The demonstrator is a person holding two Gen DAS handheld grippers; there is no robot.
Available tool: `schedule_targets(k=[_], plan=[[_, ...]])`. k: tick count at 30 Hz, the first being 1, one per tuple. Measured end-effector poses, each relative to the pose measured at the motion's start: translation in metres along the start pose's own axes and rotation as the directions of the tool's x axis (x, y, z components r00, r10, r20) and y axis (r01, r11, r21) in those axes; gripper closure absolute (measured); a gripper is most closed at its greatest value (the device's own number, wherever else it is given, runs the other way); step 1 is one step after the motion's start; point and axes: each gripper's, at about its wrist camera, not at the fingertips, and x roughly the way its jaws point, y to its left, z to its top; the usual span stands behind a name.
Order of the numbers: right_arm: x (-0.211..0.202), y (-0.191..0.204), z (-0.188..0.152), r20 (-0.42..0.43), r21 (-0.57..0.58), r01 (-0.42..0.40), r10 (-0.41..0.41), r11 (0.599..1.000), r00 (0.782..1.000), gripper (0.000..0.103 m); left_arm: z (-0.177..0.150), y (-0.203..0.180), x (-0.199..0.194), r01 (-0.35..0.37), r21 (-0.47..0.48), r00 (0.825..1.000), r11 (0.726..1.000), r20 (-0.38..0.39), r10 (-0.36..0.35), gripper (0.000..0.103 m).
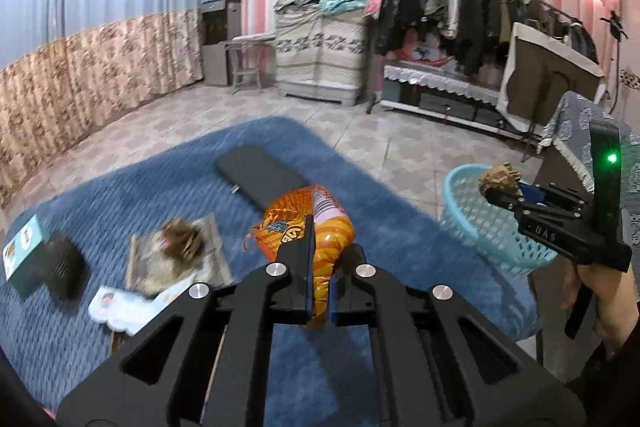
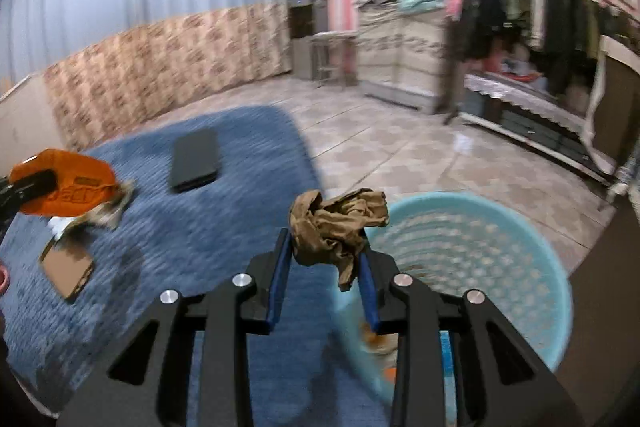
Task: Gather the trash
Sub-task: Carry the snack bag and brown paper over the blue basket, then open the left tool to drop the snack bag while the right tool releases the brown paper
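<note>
**2 claws, 2 pieces of trash, 1 basket**

The left claw (image 1: pixel 320 267) is clamped narrow on an orange snack bag (image 1: pixel 310 227), which stands up between its blue-padded fingers (image 1: pixel 309 267) above the blue rug (image 1: pixel 120 195). From the right wrist view the same orange bag (image 2: pixel 64 183) shows at the far left, over the rug's left part.

The right claw (image 2: pixel 324 267) grips a crumpled brown paper wad (image 2: pixel 338 227) between its fingers. The wad hangs at the near-left rim of the light blue mesh basket (image 2: pixel 520 227), partly over the rug and partly over the basket's opening. In the left wrist view the right claw (image 1: pixel 500 193) holds the brown wad (image 1: pixel 500 181) just over the basket (image 1: pixel 480 219), which stands beside the rug's right edge. A few scraps lie in the basket's bottom, too blurred to identify.

On the rug, a flat black case (image 1: pixel 260 175) lies toward the far edge. Nearer the left claw, a blurred heap of wrappers and brownish scrap (image 1: pixel 176 251) rests on the rug's left half, with a white printed packet (image 1: pixel 124 307) just beside it toward the near edge. A teal box (image 1: pixel 24 259) and a dark brush-like object (image 1: pixel 64 267) sit at the rug's left edge. A brown cardboard piece (image 2: pixel 68 271) lies on the rug in the right wrist view.

The rug lies on a tiled floor (image 1: pixel 360 131). A clothes rack (image 1: pixel 460 7) stands along the striped wall.
</note>
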Motion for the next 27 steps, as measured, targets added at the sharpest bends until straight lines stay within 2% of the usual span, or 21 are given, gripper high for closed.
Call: schedule_targets(k=[4, 9, 13, 19, 27], plan=[[-0.008, -0.048, 0.001, 0.008, 0.052, 0.112, -0.112, 0.992, 0.994, 0.071, 0.019, -0.029, 0.012, 0.044, 0.031, 0.999, 0.999, 0.021, -0.044, 0.1], [-0.011, -0.102, -0.009, -0.012, 0.152, 0.197, -0.197, 0.969, 0.98, 0.071, 0.034, -0.079, 0.03, 0.12, 0.086, 0.992, 0.989, 0.036, -0.124, 0.1], [-0.01, -0.126, -0.017, -0.026, 0.216, 0.224, -0.224, 0.95, 0.974, 0.071, 0.039, -0.121, 0.051, 0.183, 0.131, 0.982, 0.974, 0.02, -0.187, 0.1], [-0.009, -0.139, -0.019, -0.044, 0.219, 0.265, -0.262, 0.939, 0.964, 0.071, 0.041, -0.176, 0.081, 0.26, 0.166, 0.965, 0.951, -0.011, -0.261, 0.1], [-0.017, -0.165, -0.033, -0.051, 0.308, 0.279, -0.277, 0.909, 0.959, 0.071, 0.039, -0.226, 0.111, 0.345, 0.186, 0.938, 0.92, -0.047, -0.342, 0.1]])
